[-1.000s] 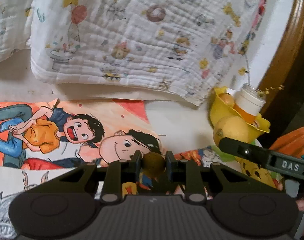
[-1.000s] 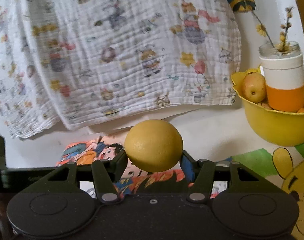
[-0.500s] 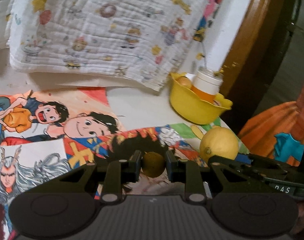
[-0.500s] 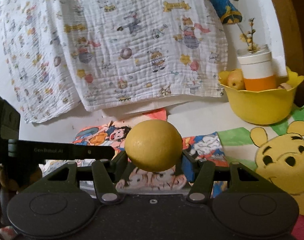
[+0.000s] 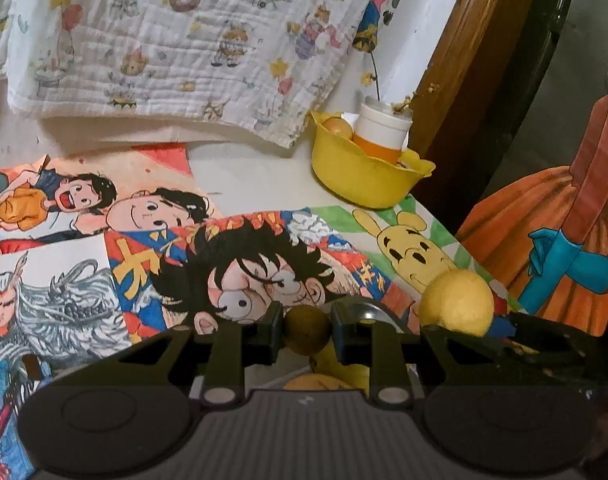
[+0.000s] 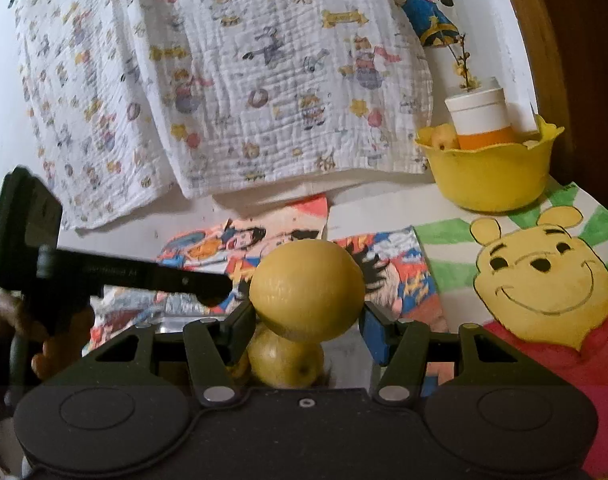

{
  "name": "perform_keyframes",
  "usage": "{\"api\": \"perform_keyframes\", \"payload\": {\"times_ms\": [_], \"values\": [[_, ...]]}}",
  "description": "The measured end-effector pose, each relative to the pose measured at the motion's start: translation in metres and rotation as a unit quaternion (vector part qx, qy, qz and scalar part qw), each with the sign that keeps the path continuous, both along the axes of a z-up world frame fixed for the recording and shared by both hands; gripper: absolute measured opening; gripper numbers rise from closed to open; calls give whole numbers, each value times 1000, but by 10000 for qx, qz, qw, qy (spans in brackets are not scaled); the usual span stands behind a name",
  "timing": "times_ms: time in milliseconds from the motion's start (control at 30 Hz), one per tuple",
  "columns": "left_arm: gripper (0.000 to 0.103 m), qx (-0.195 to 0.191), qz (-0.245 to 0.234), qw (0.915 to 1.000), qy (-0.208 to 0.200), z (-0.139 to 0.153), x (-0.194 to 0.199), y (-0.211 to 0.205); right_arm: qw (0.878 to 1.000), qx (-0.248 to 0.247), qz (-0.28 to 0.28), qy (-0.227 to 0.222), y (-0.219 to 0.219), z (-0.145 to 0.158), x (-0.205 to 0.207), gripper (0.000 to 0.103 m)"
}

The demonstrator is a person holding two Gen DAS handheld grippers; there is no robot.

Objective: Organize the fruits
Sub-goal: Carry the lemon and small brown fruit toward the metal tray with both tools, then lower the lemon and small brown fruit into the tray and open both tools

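My left gripper [image 5: 307,330] is shut on a small olive-brown round fruit [image 5: 307,329], held above the picture-covered table. My right gripper [image 6: 307,300] is shut on a large yellow lemon [image 6: 307,294]; the lemon also shows in the left wrist view [image 5: 457,304] at the right. Another yellow fruit [image 6: 288,364] lies just below the held lemon, and yellow fruit [image 5: 327,376] shows under my left fingers. A yellow bowl [image 5: 355,178] at the back right holds a small fruit [image 5: 337,126] and an orange-and-white jar [image 5: 381,134]. The left gripper appears as a dark bar in the right wrist view [image 6: 116,276].
Cartoon drawings [image 5: 240,276] cover the table. A printed white cloth [image 5: 176,40] hangs at the back. A wooden frame [image 5: 463,52] rises at the right, past the table edge. A Pooh drawing [image 6: 543,280] lies at the right front.
Both grippers have pulled back from the yellow bowl, which now looks smaller and farther away. Each still holds its fruit. More fruit has come into view beneath the fingers.
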State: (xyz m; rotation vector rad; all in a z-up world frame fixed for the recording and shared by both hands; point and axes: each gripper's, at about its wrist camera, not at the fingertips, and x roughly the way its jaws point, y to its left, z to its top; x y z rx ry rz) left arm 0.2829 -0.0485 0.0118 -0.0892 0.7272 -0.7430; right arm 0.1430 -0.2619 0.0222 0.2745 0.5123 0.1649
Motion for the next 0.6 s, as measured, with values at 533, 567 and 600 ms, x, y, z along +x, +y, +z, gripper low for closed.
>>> {"api": "perform_keyframes", "payload": {"times_ms": [533,567,600], "values": [[28,303,257,9985,369,-19,2,2,9991,39,28,422,6,-30,-33,56],[28,312,277,9984,377,-19,3,3,9990,45,32,436,6,-32,-34,56],[28,323,301,9982,405,-20,3,4,9990,48,34,454,6,-33,-34,56]]}}
